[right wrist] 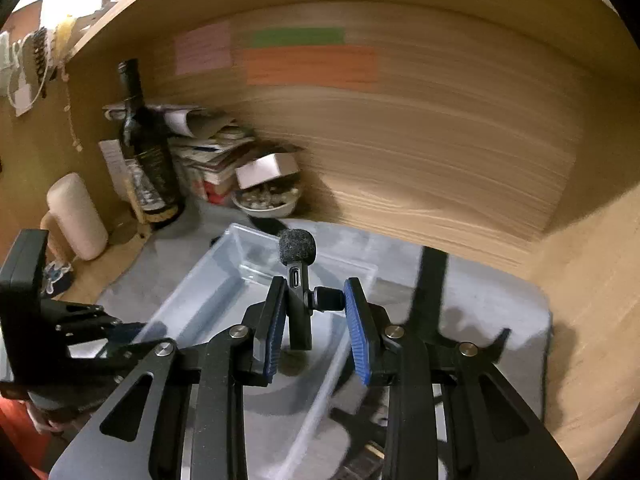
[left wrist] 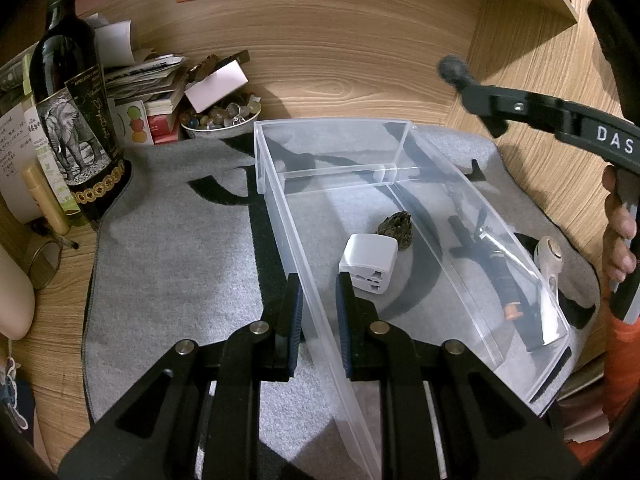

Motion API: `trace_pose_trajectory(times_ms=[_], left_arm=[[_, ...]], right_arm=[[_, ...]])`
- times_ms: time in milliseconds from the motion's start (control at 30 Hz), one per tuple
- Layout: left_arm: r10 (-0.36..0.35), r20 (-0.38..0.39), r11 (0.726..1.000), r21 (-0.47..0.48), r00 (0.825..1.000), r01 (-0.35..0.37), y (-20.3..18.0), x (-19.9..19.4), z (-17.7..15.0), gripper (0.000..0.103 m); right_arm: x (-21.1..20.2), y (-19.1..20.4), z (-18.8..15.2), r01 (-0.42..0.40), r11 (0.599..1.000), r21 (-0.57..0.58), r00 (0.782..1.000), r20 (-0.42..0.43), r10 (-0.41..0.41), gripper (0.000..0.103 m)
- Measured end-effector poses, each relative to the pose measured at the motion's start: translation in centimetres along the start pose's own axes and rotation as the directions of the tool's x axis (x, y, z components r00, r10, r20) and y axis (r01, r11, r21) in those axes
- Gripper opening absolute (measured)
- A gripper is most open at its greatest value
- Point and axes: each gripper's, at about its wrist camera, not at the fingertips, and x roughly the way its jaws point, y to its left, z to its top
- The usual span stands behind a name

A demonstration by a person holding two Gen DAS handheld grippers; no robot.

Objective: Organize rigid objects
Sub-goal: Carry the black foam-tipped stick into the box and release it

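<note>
Gripping the clear organizer bin's (left wrist: 400, 208) wall, the left hand-held gripper (left wrist: 318, 304) steadies it while the right hand-held gripper (right wrist: 316, 316), pinching a wireless microphone (right wrist: 298, 280) off-centre, risks dropping it toward 6 o'clock.

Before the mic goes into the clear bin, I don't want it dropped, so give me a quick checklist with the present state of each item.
1. Right gripper holding the mic: ok, it sits between the pads.
2. Grip secure: cannot tell, the right view is blurred.
3. Left gripper steadying the bin: ok, fingers straddle its near wall.
4. Room in the bin: ok, bare floor beyond the white plug adapter and the small dark figurine.
5. Mic above the bin: ok, the bin lies below it.
</note>
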Motion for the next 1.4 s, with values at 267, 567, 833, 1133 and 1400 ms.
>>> trace_pose_trajectory(times_ms=[267, 567, 833, 1133, 1400], left_arm=[[0.0, 0.001, 1.0, 0.0, 1.0, 0.0, 0.1, 0.0, 0.1, 0.016], [0.002, 0.001, 1.0, 0.001, 1.0, -0.002, -0.1, 0.1, 0.0, 0.016], [0.002, 0.002, 1.0, 0.002, 1.0, -0.002, -0.1, 0.1, 0.1, 0.016], [0.004, 0.002, 1.0, 0.003, 1.0, -0.004, -0.2, 0.1, 0.0, 0.016], [0.005, 0.002, 1.0, 0.003, 1.0, -0.005, -0.2, 0.1, 0.0, 0.016]], right_arm=[[3.6, 2.6, 0.0, -0.03, 0.996, -0.079, 0.996, -0.086, 0.023, 0.027], [8.4, 3.1, -0.9, -0.051, 0.994, -0.098, 0.971, -0.239, 0.026, 0.027], [9.7, 3.3, -1.6, -0.075, 0.991, -0.114, 0.95, -0.311, 0.036, 0.027], [9.4, 3.8, -1.7, -0.074, 0.989, -0.128, 0.951, -0.308, 0.031, 0.033], [7.6, 3.8, -1.1, -0.048, 0.99, -0.135, 0.971, -0.239, 0.014, 0.051]])
